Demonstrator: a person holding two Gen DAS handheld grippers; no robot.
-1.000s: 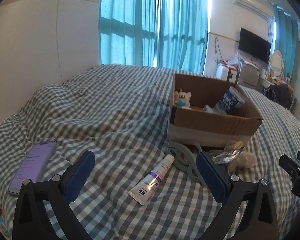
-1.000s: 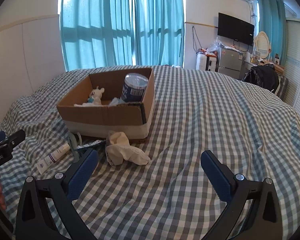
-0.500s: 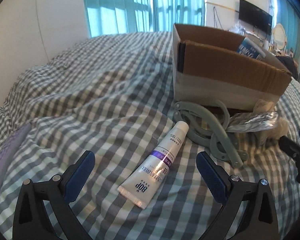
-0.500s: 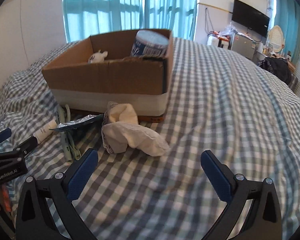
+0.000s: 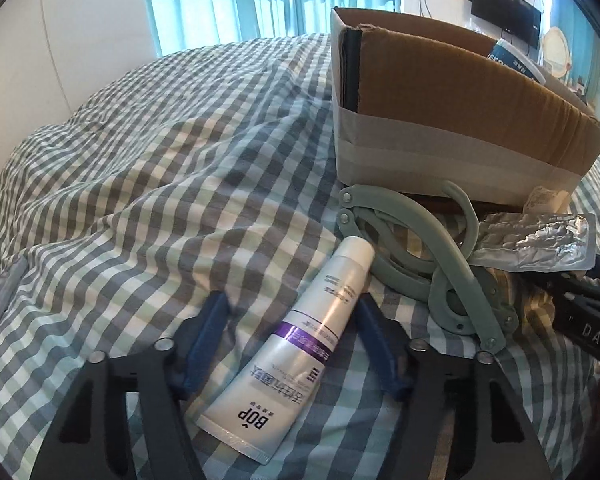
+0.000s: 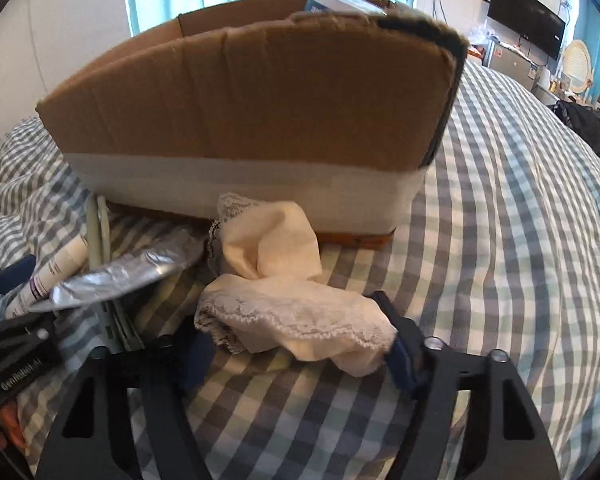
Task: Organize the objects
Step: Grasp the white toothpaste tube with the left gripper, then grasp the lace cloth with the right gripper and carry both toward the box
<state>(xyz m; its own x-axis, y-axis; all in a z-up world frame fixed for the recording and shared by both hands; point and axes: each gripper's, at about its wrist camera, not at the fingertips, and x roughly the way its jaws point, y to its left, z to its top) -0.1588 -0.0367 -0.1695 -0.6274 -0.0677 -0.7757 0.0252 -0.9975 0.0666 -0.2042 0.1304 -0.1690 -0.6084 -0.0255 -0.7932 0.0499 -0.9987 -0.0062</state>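
A white BOP tube (image 5: 296, 332) with a purple band lies on the checked bedspread between the blue pads of my left gripper (image 5: 294, 312), which is open around it with gaps on both sides. A cream lace sock (image 6: 296, 312) lies between the pads of my right gripper (image 6: 296, 344), which is open around it; the right pad touches the fabric. A cardboard box (image 5: 452, 112) stands just behind, also in the right wrist view (image 6: 260, 120). A grey-green folding hanger (image 5: 440, 256) and a silver foil packet (image 5: 536, 240) lie beside the tube.
The box holds a blue-and-white canister (image 5: 516, 60), mostly hidden by the wall. The tube (image 6: 56, 272), foil packet (image 6: 128, 276) and left gripper body (image 6: 12, 356) show at the right wrist view's left. A TV (image 6: 528, 32) and furniture stand far right.
Both grippers have moved down and forward to the bed. The left one now straddles the tube and the right one straddles the sock, both with jaws narrower than before.
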